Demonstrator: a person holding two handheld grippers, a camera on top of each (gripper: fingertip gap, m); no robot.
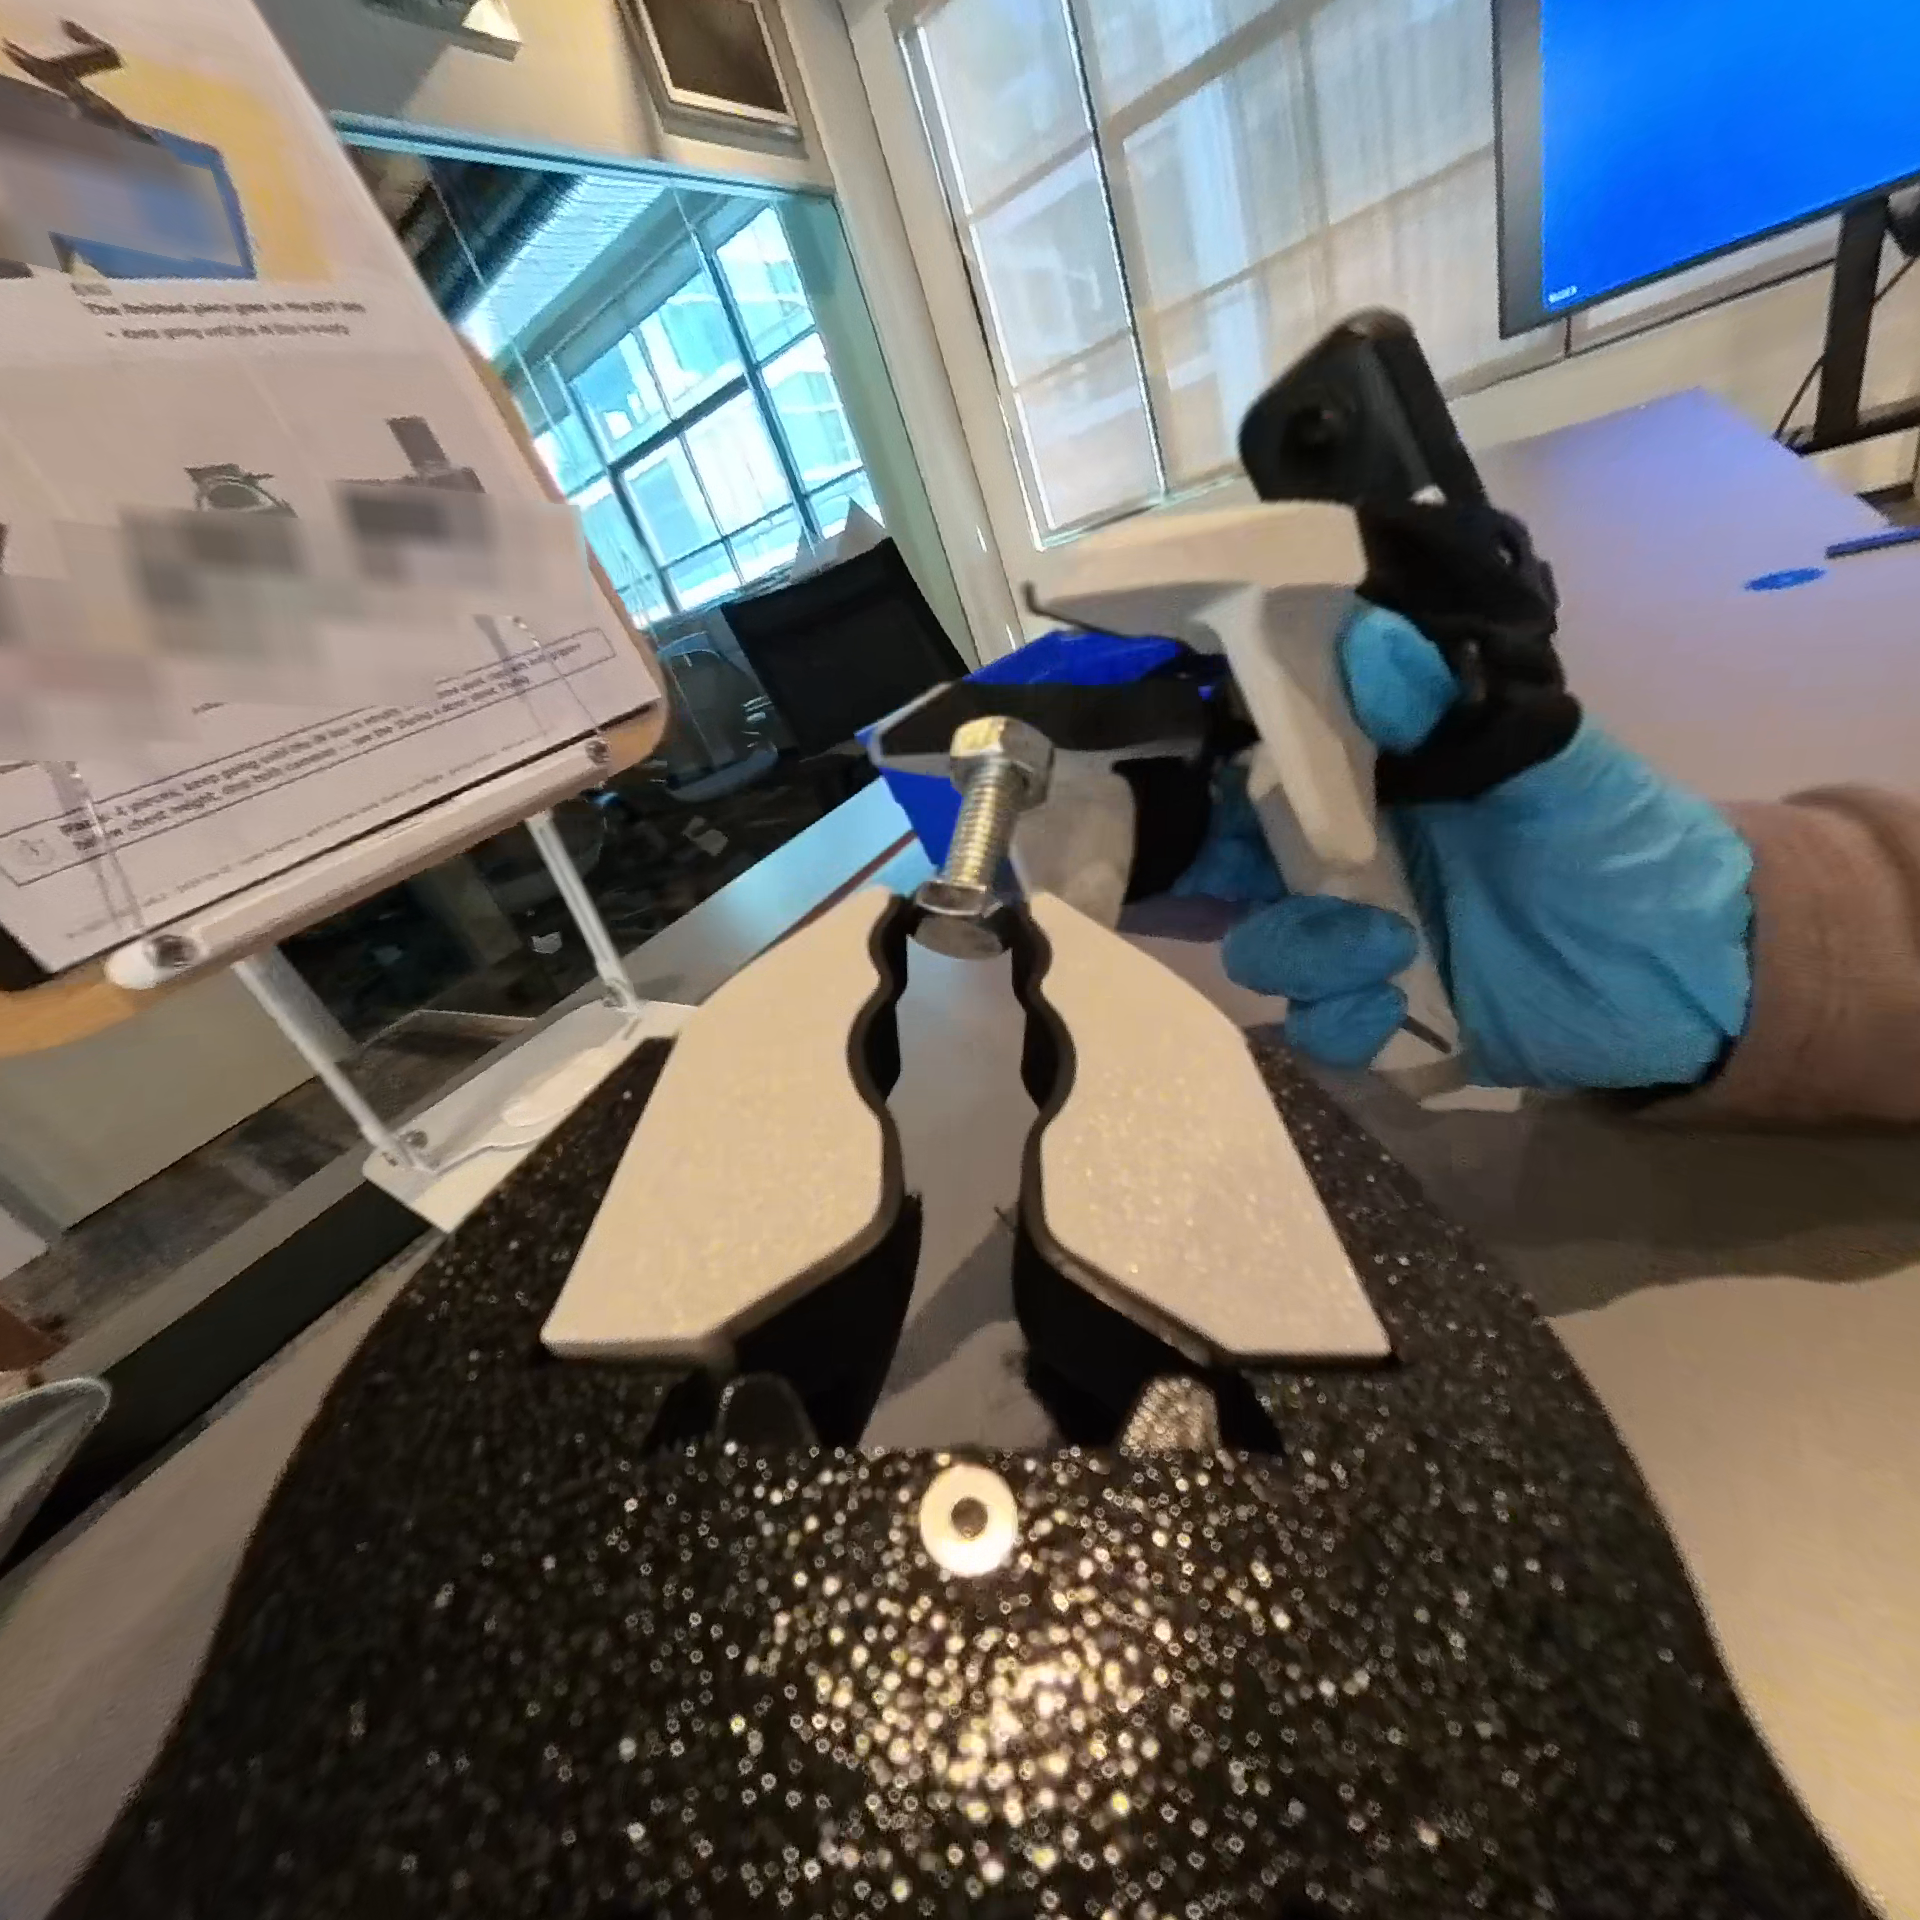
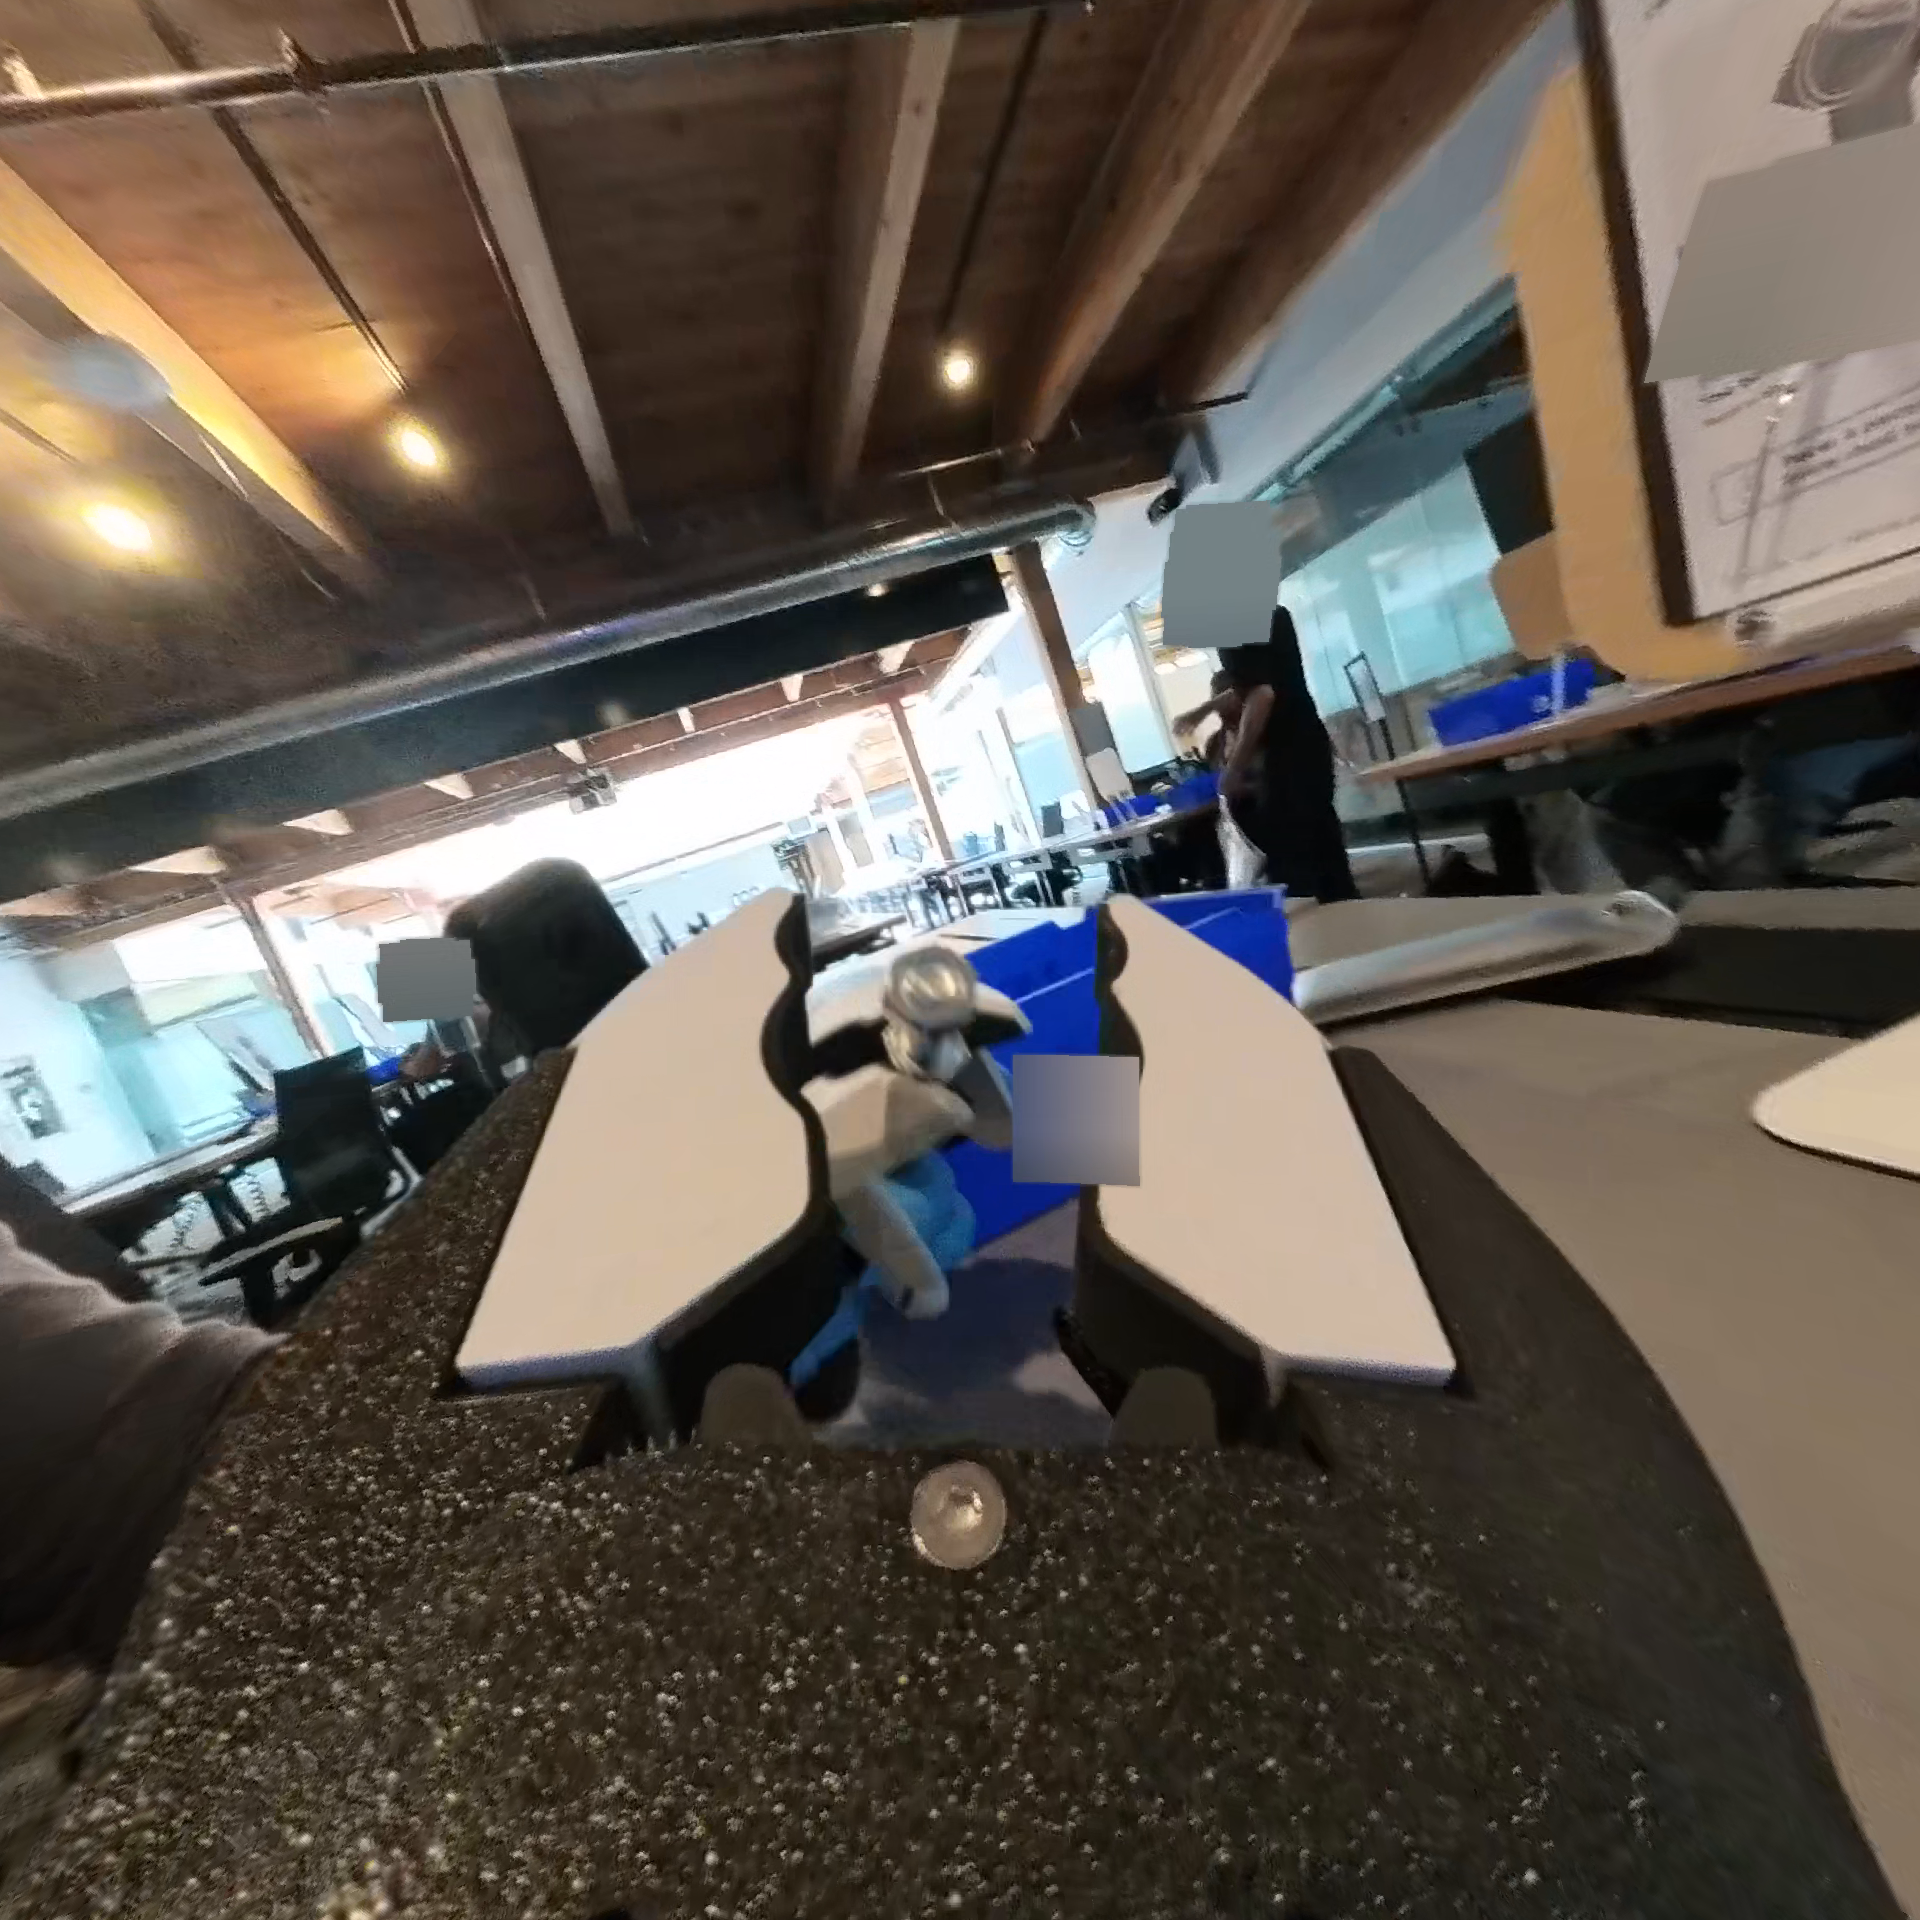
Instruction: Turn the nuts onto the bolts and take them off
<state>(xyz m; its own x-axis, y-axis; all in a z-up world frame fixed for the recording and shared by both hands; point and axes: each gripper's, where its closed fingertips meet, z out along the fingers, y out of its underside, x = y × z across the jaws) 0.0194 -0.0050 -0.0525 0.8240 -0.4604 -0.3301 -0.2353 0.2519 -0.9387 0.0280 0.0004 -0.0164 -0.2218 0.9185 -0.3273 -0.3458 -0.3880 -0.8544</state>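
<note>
Note the bolt gripped by its hex head in the left claw, closed narrow on it and raised clear of the tabletop, with the shank angled up and away to present the threaded end and the nut seated there. Observe the right claw spread wide, standing to either side of the nut, apparently without contact and so without grip. Treat the fixed head as the counter-hold for turning; expect to close on the nut flats squarely, since a skewed bite would likely slip
</note>
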